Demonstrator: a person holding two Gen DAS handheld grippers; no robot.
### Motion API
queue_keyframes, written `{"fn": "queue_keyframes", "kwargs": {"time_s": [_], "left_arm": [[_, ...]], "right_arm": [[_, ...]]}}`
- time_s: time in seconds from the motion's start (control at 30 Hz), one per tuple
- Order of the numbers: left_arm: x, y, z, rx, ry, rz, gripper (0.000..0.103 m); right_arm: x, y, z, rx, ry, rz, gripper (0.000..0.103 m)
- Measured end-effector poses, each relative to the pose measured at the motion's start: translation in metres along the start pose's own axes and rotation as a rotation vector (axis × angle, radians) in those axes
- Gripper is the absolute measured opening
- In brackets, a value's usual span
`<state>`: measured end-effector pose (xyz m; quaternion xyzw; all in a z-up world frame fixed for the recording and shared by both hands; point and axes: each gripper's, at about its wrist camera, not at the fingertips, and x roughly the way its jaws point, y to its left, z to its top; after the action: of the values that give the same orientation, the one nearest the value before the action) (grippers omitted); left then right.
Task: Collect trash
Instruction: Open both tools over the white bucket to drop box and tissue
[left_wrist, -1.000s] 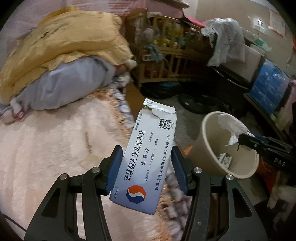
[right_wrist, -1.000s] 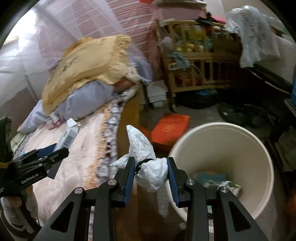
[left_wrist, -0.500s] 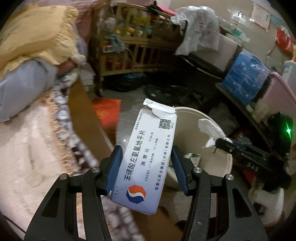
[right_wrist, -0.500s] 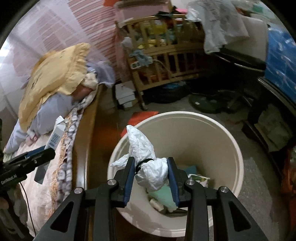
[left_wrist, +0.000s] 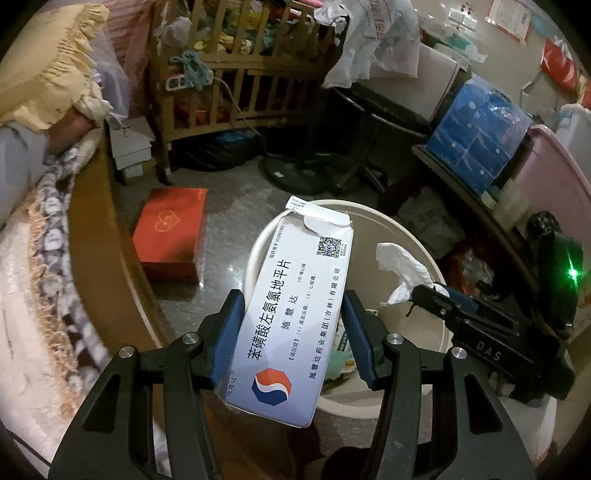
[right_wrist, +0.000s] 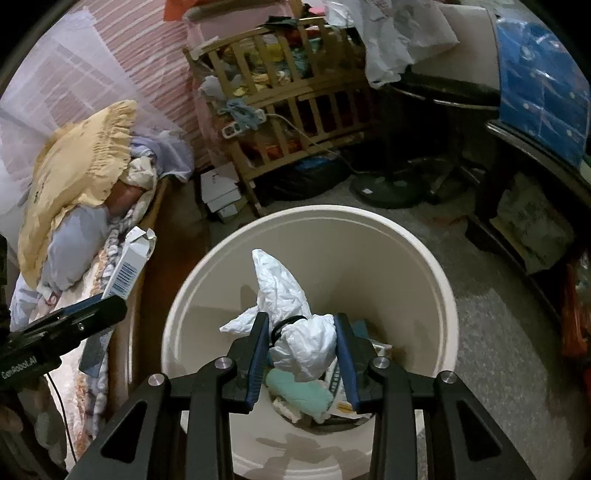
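Two bits of trash hang over the bin (right_wrist: 424, 258): left gripper (left_wrist: 291, 332) pinches a medicine carton (left_wrist: 295, 314), light, crushable, best held across its flat sides, long axis pointing away and up, torn end outermost; right gripper (right_wrist: 300, 350) squeezes soft crumpled tissue (right_wrist: 291, 314) directly above the bin's opening.

2 wrist fisheyes, close above, angled down at the shared bin (left_wrist: 424, 254) (right_wrist: 436, 280).
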<state>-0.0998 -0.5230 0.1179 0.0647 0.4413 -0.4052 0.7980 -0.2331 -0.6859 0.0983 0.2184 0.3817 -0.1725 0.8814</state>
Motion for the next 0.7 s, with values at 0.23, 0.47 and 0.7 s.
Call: {"fn": "queue_keyframes", "kwargs": {"time_s": [0.23, 0.47, 0.7], "left_arm": [[0.022, -0.01, 0.004, 0.0, 0.022, -0.046, 0.053], [0.03, -0.011, 0.002, -0.005, 0.037, -0.078, 0.06], [0.012, -0.007, -0.005, 0.012, -0.011, -0.011, 0.061]], "right_arm": [[0.004, -0.014, 0.0, 0.05, 0.013, -0.03, 0.04], [0.007, -0.012, 0.001, 0.035, 0.013, -0.065, 0.063], [0.001, -0.008, 0.0, 0.025, -0.01, -0.051, 0.064]]}}
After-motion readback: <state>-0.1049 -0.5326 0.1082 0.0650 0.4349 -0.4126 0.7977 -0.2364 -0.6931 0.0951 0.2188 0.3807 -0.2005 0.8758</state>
